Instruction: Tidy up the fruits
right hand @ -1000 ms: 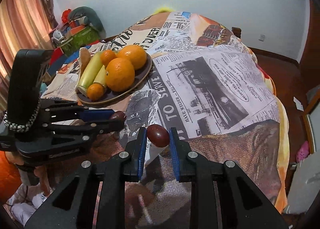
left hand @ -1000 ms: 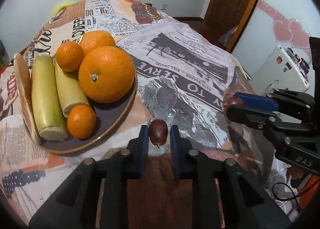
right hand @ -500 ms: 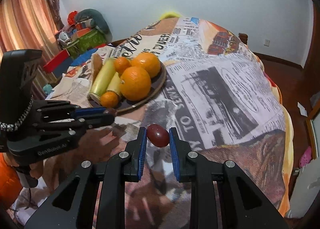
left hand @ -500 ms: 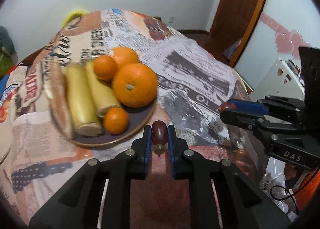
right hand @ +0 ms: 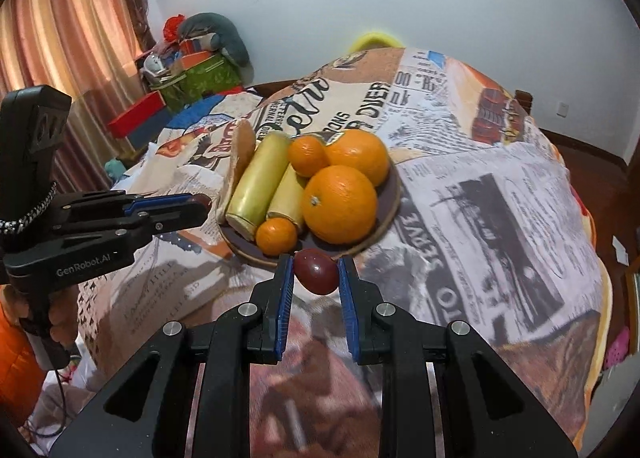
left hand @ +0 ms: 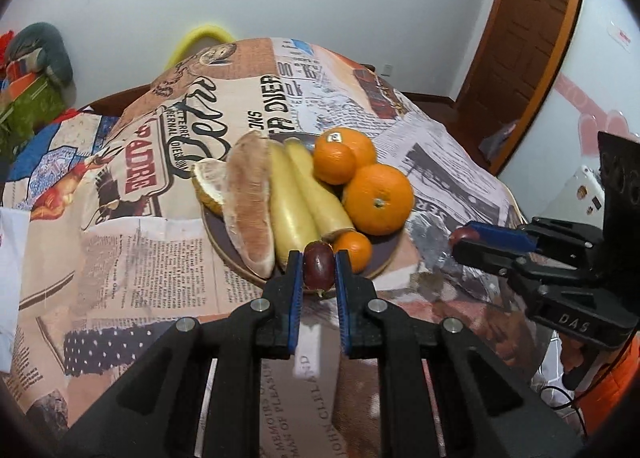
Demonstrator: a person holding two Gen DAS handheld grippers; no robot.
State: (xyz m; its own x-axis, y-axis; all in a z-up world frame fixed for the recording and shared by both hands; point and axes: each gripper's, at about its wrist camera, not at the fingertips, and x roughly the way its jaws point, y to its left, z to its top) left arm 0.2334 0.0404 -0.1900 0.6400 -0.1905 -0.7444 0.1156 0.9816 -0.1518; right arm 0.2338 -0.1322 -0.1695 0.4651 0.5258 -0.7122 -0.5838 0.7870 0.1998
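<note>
A brown plate [left hand: 384, 258] [right hand: 390, 213] on the newspaper-print tablecloth holds oranges [left hand: 378, 197] [right hand: 340, 203], two yellow-green fruits [left hand: 294, 201] [right hand: 258, 181] and pomelo pieces [left hand: 250, 201]. My left gripper [left hand: 319, 268] is shut on a dark red grape [left hand: 319, 265], just in front of the plate's near rim. My right gripper [right hand: 316, 272] is shut on a dark red fruit [right hand: 316, 272], also near the plate's front rim. Each gripper shows in the other's view [left hand: 460, 236] [right hand: 202, 203].
The table [right hand: 500, 217] is covered by a printed cloth and drops away at the right. Boxes and a plush toy [right hand: 200, 57] stand by the curtain at the left. A wooden door [left hand: 528, 37] is at the right. A yellow chair back [left hand: 204, 37] rises behind the table.
Both grippers have moved toward the plate with their fruits still held. The plate now sits nearer the middle of both views, and the left view has swung left.
</note>
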